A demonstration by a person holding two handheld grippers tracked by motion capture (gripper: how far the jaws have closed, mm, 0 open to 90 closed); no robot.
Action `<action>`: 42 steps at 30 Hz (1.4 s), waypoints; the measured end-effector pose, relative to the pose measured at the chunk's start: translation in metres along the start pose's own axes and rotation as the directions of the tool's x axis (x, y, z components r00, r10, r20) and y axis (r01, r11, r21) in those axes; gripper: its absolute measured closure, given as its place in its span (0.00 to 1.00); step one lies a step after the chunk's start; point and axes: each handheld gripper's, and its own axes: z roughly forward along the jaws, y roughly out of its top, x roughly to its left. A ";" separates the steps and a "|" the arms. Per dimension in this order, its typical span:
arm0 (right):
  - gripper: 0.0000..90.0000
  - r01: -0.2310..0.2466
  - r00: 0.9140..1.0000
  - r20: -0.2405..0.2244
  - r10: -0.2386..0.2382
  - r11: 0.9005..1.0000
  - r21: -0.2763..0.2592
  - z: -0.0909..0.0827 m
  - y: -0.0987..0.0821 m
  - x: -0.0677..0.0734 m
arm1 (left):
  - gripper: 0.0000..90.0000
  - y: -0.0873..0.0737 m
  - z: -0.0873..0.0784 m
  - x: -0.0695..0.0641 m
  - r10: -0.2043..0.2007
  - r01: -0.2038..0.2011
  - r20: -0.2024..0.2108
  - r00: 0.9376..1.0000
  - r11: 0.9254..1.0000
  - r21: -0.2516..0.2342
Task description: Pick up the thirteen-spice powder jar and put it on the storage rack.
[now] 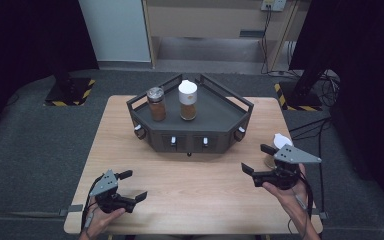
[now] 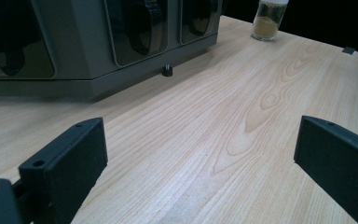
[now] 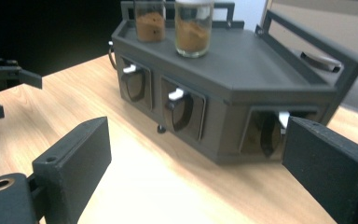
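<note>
A wooden bench (image 1: 190,175) carries a dark grey rack (image 1: 215,112) with a railed top and small drawers with white handles along its front faces. Two jars stand upright on top of the rack, near each other but apart: one with a metal lid (image 1: 156,104) at the left and one with a white lid (image 1: 188,100) at the right, both holding brown powder. In the right claw view the same two jars (image 3: 150,19) (image 3: 194,28) stand at the far side of the rack's top. A third jar (image 1: 276,150), white-capped with a paler yellowish powder, stands on the bench to the right of the rack, just behind the right claw (image 1: 254,159) in the high view and partly hidden by it; the left claw view shows it far off near the bench's edge (image 2: 269,21). The right claw is held above the bench near its right side, its jaws spread wide with nothing between them, and its own view looks at the rack's front corner (image 3: 223,100). The left claw (image 1: 133,186) sits low over the near left part of the bench, well apart from the rack, jaws likewise wide and empty; its own view looks along bare wood (image 2: 242,107) toward the rack's base.
</note>
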 end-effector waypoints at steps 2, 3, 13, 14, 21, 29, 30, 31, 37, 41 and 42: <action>0.09 -0.008 1.000 0.008 0.008 1.000 0.004 -0.003 -0.008 0.001 | 0.02 0.000 0.000 0.000 0.001 -0.001 -0.001 1.000 1.000 0.002; 0.09 -0.009 1.000 0.012 0.009 1.000 0.007 -0.004 -0.011 0.001 | 0.02 0.000 0.000 0.000 0.000 0.000 -0.002 1.000 1.000 0.002; 0.09 -0.016 0.999 0.041 0.017 1.000 -0.020 -0.017 -0.042 0.008 | 0.02 0.000 -0.001 0.000 -0.003 0.003 -0.003 1.000 1.000 0.000; 0.09 -0.022 0.999 0.041 0.023 1.000 -0.020 -0.018 -0.045 0.008 | 0.02 0.000 -0.001 0.000 -0.004 0.004 -0.003 1.000 1.000 -0.001; 0.09 -0.036 0.997 0.064 0.036 0.999 -0.005 -0.024 -0.065 0.014 | 0.02 0.000 -0.001 0.000 -0.002 0.002 -0.003 1.000 1.000 -0.003; 0.09 -0.064 0.995 0.074 0.063 0.998 0.013 -0.024 -0.083 0.011 | 0.02 0.000 -0.002 -0.001 -0.001 0.001 -0.007 1.000 1.000 -0.005; 0.09 -0.067 0.995 0.069 0.066 0.998 0.011 -0.024 -0.085 0.010 | 0.02 0.000 -0.002 -0.001 0.001 -0.001 -0.008 1.000 1.000 -0.005; 0.09 -0.068 0.996 0.067 0.067 0.998 0.013 -0.024 -0.086 0.010 | 0.02 0.000 -0.002 -0.001 0.002 -0.002 -0.008 1.000 1.000 -0.006; 0.09 -0.059 0.997 0.051 0.059 0.998 0.009 -0.023 -0.090 0.006 | 0.02 0.000 -0.002 -0.001 0.006 -0.006 -0.006 1.000 1.000 -0.008; 0.09 -0.052 0.998 0.038 0.051 0.998 0.023 -0.020 -0.090 0.005 | 0.02 -0.001 -0.003 -0.001 0.005 -0.005 -0.006 1.000 1.000 -0.013; 0.09 -0.048 0.998 0.037 0.047 0.999 0.024 -0.020 -0.090 0.006 | 0.02 -0.001 -0.003 -0.001 0.006 -0.006 -0.006 1.000 1.000 -0.012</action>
